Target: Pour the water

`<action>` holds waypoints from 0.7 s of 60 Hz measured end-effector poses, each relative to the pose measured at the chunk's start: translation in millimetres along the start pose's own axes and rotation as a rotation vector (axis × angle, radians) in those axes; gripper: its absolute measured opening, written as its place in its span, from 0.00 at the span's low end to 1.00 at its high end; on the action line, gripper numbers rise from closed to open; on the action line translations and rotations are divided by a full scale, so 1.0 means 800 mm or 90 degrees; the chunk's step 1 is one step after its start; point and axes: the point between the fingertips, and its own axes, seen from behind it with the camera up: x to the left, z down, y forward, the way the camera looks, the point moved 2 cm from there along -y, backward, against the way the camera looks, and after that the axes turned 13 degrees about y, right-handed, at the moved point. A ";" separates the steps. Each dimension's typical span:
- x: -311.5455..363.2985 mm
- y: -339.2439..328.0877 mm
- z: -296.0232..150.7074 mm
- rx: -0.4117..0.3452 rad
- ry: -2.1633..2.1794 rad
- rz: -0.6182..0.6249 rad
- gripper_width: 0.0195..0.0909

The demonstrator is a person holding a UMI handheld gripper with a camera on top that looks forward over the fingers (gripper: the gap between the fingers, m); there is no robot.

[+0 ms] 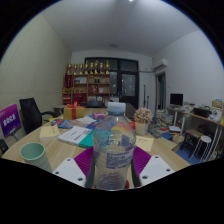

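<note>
A clear plastic water bottle [113,145] with a white cap and a pale blue label stands upright between my fingers, lifted above the wooden table [60,148]. My gripper [112,165] is shut on the bottle, with both magenta pads [84,161] pressed against its lower sides. A pale green cup [33,153] stands on the table to the left of the fingers, apart from the bottle. The bottle's base is hidden below the fingers.
Books and papers [75,135] lie across the table beyond the bottle. A small plant pot [142,120] stands to the right. A black chair [30,113] is at the left, shelves [88,85] at the back wall, and a desk with a monitor [178,100] at the right.
</note>
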 end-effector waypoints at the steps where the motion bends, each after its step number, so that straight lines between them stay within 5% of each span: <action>1: 0.001 -0.001 0.000 -0.001 -0.002 -0.001 0.52; 11: -0.017 -0.024 0.030 0.111 -0.013 0.018 0.78; 16: -0.009 -0.048 0.023 0.111 -0.007 0.023 0.91; 42: 0.099 -0.378 -0.040 0.104 -0.027 0.090 0.89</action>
